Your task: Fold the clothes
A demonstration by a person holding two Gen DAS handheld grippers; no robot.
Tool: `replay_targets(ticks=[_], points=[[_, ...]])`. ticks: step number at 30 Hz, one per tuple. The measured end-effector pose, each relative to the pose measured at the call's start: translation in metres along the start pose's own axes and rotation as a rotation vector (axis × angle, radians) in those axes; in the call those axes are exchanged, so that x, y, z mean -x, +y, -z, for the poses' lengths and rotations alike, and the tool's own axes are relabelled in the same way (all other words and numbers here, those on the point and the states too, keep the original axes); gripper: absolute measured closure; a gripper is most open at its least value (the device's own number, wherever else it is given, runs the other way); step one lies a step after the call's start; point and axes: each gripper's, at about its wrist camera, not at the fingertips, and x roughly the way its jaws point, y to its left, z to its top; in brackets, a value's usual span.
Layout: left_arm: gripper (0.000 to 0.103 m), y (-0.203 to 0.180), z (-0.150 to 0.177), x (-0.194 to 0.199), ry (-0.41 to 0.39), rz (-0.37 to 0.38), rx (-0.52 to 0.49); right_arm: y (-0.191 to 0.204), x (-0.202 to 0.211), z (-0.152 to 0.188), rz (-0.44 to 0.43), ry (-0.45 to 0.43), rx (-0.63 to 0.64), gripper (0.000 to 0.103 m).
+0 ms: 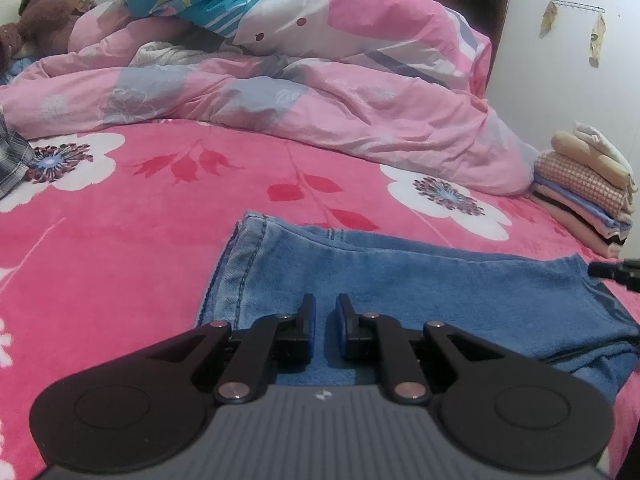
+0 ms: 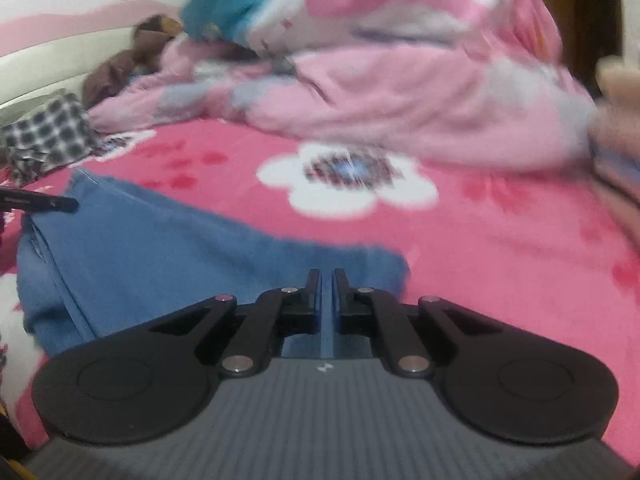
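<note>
Blue jeans (image 1: 440, 280) lie folded on the pink flowered blanket (image 1: 120, 260). In the left wrist view my left gripper (image 1: 326, 304) sits at the jeans' near edge, jaws nearly together with denim pinched between the pads. The right gripper's black tip (image 1: 616, 274) shows at the jeans' far right end. In the blurred right wrist view my right gripper (image 2: 327, 276) is shut at the right edge of the jeans (image 2: 160, 248), a thin blue strip of cloth between its fingers. The left gripper's tip (image 2: 40, 202) pokes in over the jeans' left end.
A stack of folded clothes (image 1: 588, 196) stands at the bed's right edge. A rumpled pink quilt (image 1: 320, 100) fills the back of the bed. A plaid garment (image 2: 48, 136) lies at the left. A brown plush toy (image 1: 40, 24) rests by the headboard.
</note>
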Motion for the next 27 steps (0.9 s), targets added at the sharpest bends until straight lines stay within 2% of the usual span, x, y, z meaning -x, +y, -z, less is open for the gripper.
replay_targets(ticks=[2, 4, 6, 7, 8, 9, 10, 12, 16, 18, 20, 27], points=[[0.09, 0.0, 0.001, 0.0, -0.005, 0.003, -0.003, -0.009, -0.015, 0.002, 0.031, 0.021, 0.017, 0.101], [0.09, 0.001, 0.002, 0.001, -0.01, 0.006, -0.004, -0.033, -0.034, 0.016, 0.04, 0.068, -0.05, 0.103], [0.09, 0.001, 0.003, 0.001, -0.011, 0.009, -0.004, -0.059, -0.028, 0.021, -0.016, 0.014, -0.245, 0.103], [0.09, 0.001, 0.004, 0.0, -0.013, 0.008, -0.001, -0.068, -0.021, 0.023, 0.028, -0.02, -0.321, 0.103], [0.09, 0.002, 0.004, 0.0, -0.012, 0.012, 0.005, -0.076, -0.016, 0.027, 0.112, -0.026, -0.375, 0.098], [0.09, 0.002, 0.004, 0.0, -0.012, 0.014, 0.006, -0.086, -0.011, 0.034, 0.183, -0.031, -0.444, 0.098], [0.09, 0.002, 0.003, 0.0, -0.011, 0.017, 0.007, -0.102, -0.005, 0.045, 0.203, -0.036, -0.557, 0.098], [0.09, 0.002, 0.003, 0.0, -0.009, 0.017, 0.006, -0.116, 0.015, 0.064, 0.208, -0.075, -0.707, 0.098], [0.09, 0.002, 0.001, 0.0, -0.002, 0.014, 0.015, -0.076, 0.064, 0.075, 0.184, -0.164, -0.609, 0.096], [0.09, 0.001, 0.001, 0.0, -0.001, 0.009, 0.017, -0.056, 0.088, 0.081, 0.171, -0.203, -0.555, 0.083], [0.09, 0.0, 0.001, 0.0, -0.001, 0.003, 0.014, -0.03, 0.103, 0.086, 0.167, -0.203, -0.458, 0.078], [0.09, -0.002, 0.0, -0.001, 0.001, -0.009, 0.014, 0.036, 0.117, 0.09, 0.162, -0.135, -0.091, 0.07]])
